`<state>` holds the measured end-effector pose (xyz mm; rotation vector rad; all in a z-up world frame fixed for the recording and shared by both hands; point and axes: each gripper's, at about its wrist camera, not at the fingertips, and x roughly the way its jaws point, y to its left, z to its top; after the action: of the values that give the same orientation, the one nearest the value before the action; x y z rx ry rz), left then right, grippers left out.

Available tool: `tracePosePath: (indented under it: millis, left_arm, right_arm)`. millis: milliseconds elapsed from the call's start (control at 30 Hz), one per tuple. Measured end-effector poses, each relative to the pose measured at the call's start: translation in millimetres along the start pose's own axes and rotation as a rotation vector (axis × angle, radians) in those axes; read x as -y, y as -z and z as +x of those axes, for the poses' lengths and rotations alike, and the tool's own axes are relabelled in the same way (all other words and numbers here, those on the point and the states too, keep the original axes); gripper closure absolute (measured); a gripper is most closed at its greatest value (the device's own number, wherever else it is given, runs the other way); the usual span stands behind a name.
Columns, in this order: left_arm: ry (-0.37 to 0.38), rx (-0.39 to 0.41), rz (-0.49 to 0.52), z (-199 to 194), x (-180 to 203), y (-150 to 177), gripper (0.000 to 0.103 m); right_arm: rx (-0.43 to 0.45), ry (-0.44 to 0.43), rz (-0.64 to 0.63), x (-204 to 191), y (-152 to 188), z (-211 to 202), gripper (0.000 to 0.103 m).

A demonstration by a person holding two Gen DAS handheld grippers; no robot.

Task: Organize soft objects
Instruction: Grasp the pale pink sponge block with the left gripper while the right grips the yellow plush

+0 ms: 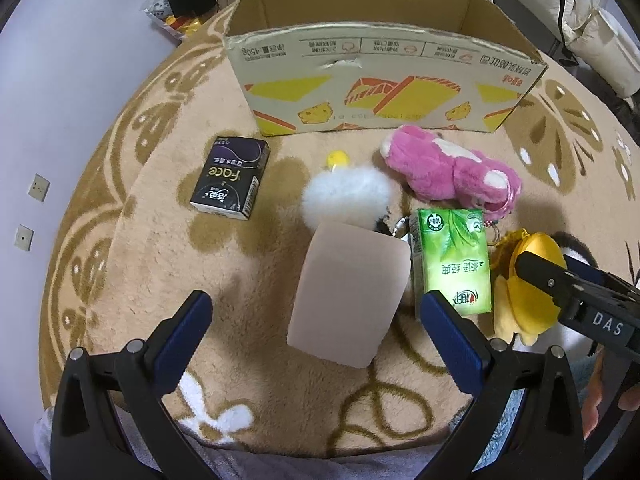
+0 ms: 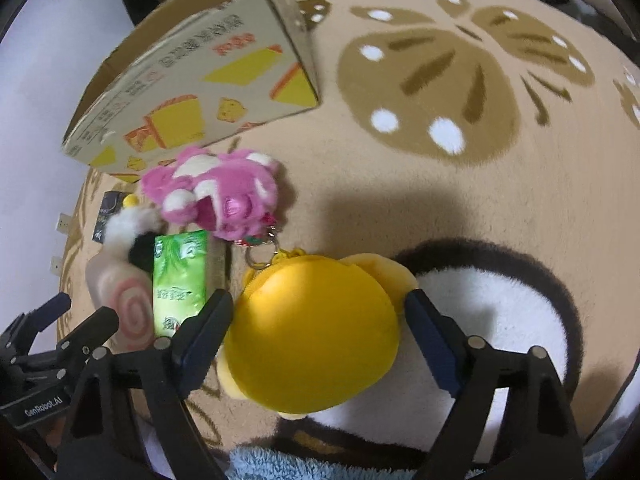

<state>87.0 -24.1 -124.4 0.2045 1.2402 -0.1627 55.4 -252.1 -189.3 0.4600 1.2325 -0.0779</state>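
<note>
My right gripper (image 2: 320, 316) is open with its fingers on either side of a yellow round plush (image 2: 316, 332), which also shows at the right of the left wrist view (image 1: 528, 292). My left gripper (image 1: 316, 312) is open and empty above a pale pink soft pad (image 1: 352, 292). A pink plush bear (image 1: 448, 166) and a white fluffy toy (image 1: 346, 194) lie in front of an open cardboard box (image 1: 380, 80). A green tissue pack (image 1: 454, 260) lies between the pad and the yellow plush.
A black tissue pack (image 1: 230, 178) lies on the left of the beige patterned rug (image 1: 120, 240). A wall with sockets runs along the left. Bags and white furniture stand behind the box.
</note>
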Motion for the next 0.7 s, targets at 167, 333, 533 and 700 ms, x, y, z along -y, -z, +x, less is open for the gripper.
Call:
tracePosePath:
  millis: [167, 333, 533, 700]
  left_arm:
    - [-0.005, -0.019, 0.010, 10.0, 5.6, -3.6, 0.000]
    - [-0.009, -0.039, 0.017, 19.1, 11.0, -4.0, 0.000]
    - [-0.021, -0.043, 0.034, 21.9, 15.3, -5.6, 0.000]
    - [-0.024, -0.045, 0.032, 23.8, 12.8, -6.1, 0.007]
  right_arm:
    - [0.001, -0.009, 0.010, 0.2, 0.9, 4.2, 0.011]
    - [-0.003, -0.031, 0.026, 1.4, -3.3, 9.5, 0.010]
    - [-0.010, -0.029, 0.038, 5.2, -7.7, 14.5, 0.010]
    - [-0.010, 0.004, 0.010, -1.5, -6.6, 15.8, 0.011]
